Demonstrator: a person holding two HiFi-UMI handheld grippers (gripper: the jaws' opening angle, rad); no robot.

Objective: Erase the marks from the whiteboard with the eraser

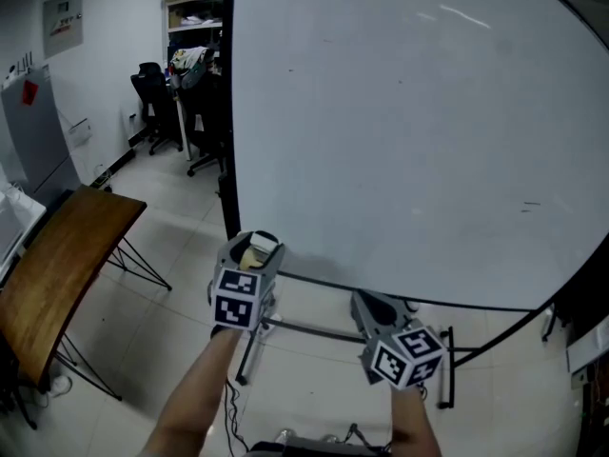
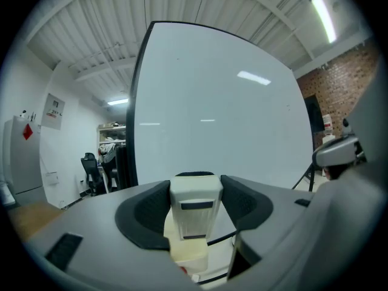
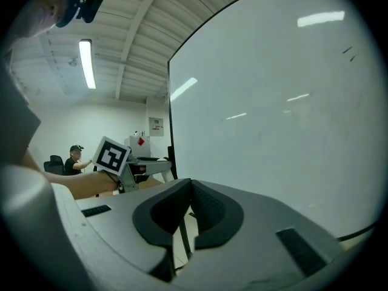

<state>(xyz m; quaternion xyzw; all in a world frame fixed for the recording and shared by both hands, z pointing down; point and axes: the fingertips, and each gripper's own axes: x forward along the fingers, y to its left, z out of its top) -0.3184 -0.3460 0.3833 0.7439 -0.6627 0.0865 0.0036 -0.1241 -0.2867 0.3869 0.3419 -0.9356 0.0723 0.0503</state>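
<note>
A large whiteboard (image 1: 409,112) on a black stand fills the head view, with a small dark mark (image 1: 529,205) near its right edge. My left gripper (image 1: 255,248) sits below the board's lower left corner, shut on a cream whiteboard eraser (image 2: 194,206) that stands upright between the dark pads. The eraser's yellowish top (image 1: 253,253) shows in the head view. My right gripper (image 1: 373,305) hangs below the board's bottom edge, jaws shut with nothing between them. In the right gripper view the board (image 3: 273,120) rises on the right with faint marks (image 3: 347,52) at the top.
A wooden folding table (image 1: 57,265) stands at the left. Office chairs (image 1: 152,93) and shelves (image 1: 195,12) are at the back left. The board's stand legs (image 1: 304,329) cross the tiled floor beneath both grippers. A seated person (image 3: 76,157) shows far off in the right gripper view.
</note>
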